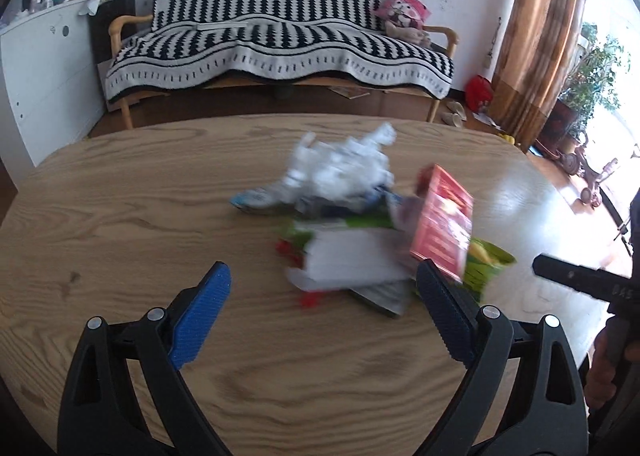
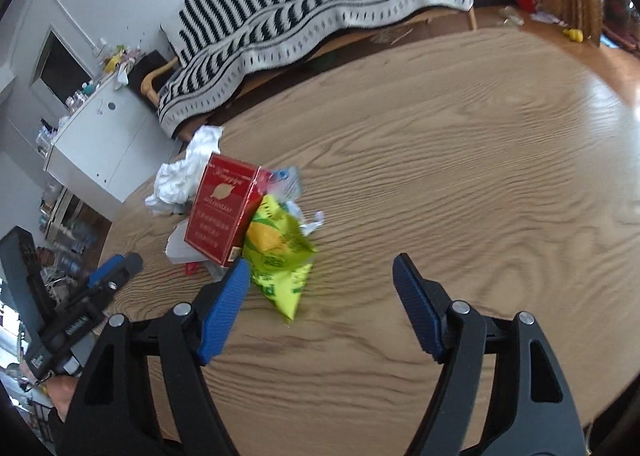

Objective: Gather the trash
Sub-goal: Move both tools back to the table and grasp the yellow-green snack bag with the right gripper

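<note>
Oak-grain oval wooden table (image 1: 120, 216) spreads beneath us — our left gripper (image 1: 324, 296) and right gripper (image 2: 320, 280) both gape, grasping nothing. Just beyond their blue fingertips lies the trash heap: yellow-green snack wrapper (image 2: 280, 256), red cardboard box (image 2: 224, 208), crumpled white tissue (image 1: 344, 168) — then a black-and-white striped sofa (image 1: 280, 40).
</note>
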`<state>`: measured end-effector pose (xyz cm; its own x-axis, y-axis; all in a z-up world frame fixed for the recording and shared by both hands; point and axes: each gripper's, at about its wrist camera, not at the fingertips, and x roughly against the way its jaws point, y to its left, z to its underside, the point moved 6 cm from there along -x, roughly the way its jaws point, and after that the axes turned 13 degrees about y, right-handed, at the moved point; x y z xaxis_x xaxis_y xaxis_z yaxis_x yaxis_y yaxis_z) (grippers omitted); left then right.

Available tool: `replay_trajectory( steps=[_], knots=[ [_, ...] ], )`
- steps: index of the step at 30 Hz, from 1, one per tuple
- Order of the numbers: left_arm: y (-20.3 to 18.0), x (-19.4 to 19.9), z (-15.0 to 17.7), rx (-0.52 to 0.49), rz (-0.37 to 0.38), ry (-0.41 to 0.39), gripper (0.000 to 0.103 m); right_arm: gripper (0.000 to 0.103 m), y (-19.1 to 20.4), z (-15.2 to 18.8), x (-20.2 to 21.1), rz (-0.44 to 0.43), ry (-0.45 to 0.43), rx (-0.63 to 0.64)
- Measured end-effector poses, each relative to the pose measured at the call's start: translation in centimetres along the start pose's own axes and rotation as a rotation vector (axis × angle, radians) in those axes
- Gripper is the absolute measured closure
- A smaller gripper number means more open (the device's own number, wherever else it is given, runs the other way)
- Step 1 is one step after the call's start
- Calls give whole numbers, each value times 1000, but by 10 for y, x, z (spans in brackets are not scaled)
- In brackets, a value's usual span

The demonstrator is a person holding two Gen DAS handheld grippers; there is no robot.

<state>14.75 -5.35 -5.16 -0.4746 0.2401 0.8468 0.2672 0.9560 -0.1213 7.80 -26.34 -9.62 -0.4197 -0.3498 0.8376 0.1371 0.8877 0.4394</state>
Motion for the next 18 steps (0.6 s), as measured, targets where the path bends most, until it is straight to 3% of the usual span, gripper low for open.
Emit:
replay_trajectory(
  steps=[11,16,17,18],
  knots=[
    [4,-37,-66,-50,-10,-52,11,32,2,-12,-45,-132,79,-79],
    [1,-65,-84,-36,13,-20,11,46,11,-13,-51,-157,97,-67],
    [0,-68,-85,-30,43,-10,13,49,13,-14,-54,-163,103,-64],
    [-2,-69,-85,-29,58,-8,27,52,14,-15,-55,-161,108,-63]
  ],
)
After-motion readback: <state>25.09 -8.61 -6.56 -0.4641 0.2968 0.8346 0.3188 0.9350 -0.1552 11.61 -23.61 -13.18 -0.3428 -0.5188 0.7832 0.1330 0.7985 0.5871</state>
